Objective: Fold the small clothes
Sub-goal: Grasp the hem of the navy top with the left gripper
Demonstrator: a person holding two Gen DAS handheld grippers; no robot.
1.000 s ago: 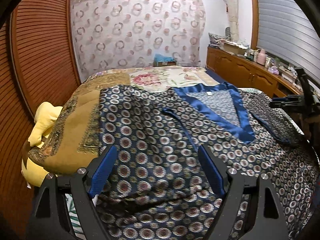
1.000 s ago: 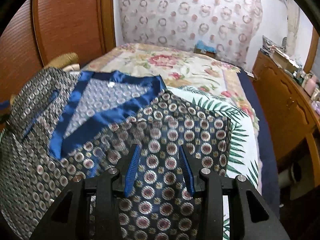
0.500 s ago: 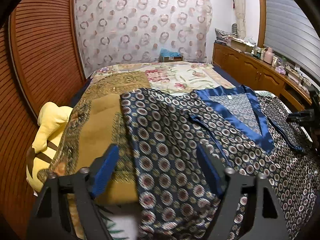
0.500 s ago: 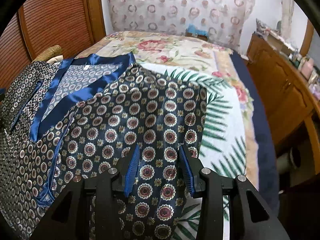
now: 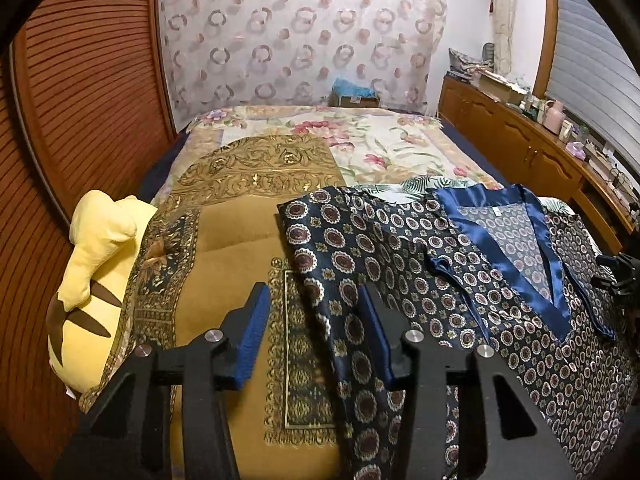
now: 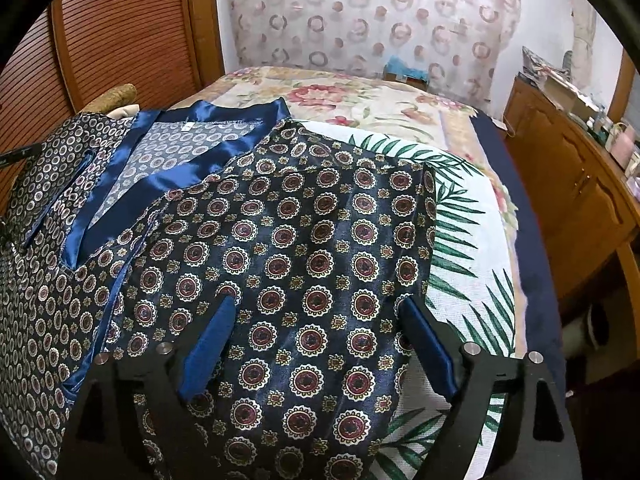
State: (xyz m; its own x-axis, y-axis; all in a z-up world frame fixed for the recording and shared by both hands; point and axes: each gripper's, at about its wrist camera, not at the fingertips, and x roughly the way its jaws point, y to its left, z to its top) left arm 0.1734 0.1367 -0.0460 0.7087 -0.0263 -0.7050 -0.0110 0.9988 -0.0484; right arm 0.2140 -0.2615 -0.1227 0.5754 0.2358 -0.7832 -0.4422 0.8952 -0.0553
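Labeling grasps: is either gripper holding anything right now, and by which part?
Nothing held. Left gripper jaws are closing around the patterned garment's side edge; right gripper jaws are opening above it.

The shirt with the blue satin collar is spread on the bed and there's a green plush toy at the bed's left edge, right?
Not quite: the plush toy is yellow with brown stripes, as the left wrist view shows. The shirt does lie spread on the bed, blue satin collar included.

Left tongs [image 5: 316,320] closing, angled down; right tongs [image 6: 320,334] opening wide.
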